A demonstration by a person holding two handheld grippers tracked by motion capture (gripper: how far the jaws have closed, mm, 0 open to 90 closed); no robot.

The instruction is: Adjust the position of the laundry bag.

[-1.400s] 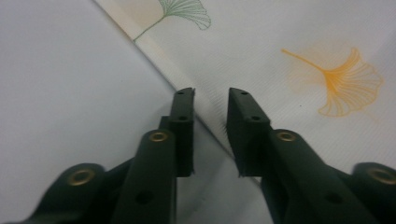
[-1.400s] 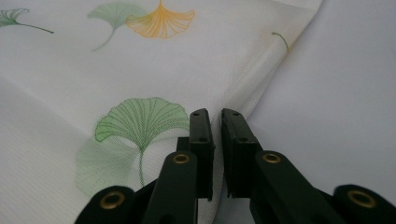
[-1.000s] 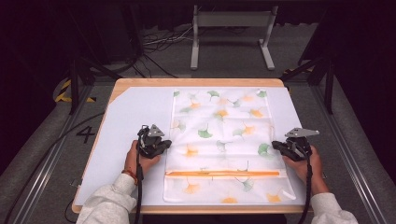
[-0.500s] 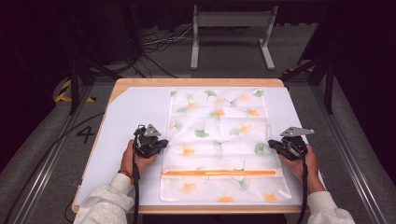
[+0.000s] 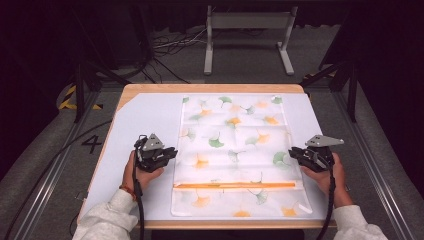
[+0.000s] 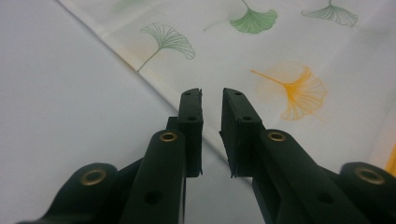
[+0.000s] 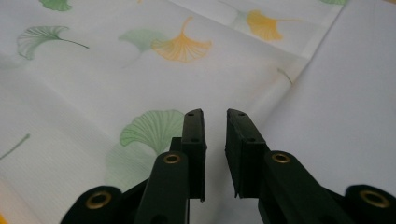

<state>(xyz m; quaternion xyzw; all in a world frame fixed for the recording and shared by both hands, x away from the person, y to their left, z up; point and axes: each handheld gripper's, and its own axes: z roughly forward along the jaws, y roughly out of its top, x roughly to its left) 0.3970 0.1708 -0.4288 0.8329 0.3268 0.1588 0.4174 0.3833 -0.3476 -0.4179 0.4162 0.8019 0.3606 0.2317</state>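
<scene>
A white cloth [image 5: 235,145] printed with green and orange ginkgo leaves lies flat on the table, with an orange stripe [image 5: 235,185] across its near part. My left gripper [image 5: 172,151] rests at the cloth's left edge, jaws a narrow gap apart with nothing between them. In the left gripper view the gripper [image 6: 212,93] hangs over that edge of the cloth [image 6: 280,46]. My right gripper [image 5: 292,152] sits at the cloth's right edge, also slightly open and empty. In the right gripper view the gripper [image 7: 215,113] points over the cloth [image 7: 93,70] near a green leaf.
A white mat [image 5: 145,120] covers the wooden table [image 5: 210,88] under the cloth, with bare strips on both sides. Beyond the table's far edge stand a grey metal frame [image 5: 247,20] and cables [image 5: 165,45] on the dark floor.
My left gripper has slid a little to the left, to the cloth's left edge. The right gripper has barely shifted. The cloth lies about as before.
</scene>
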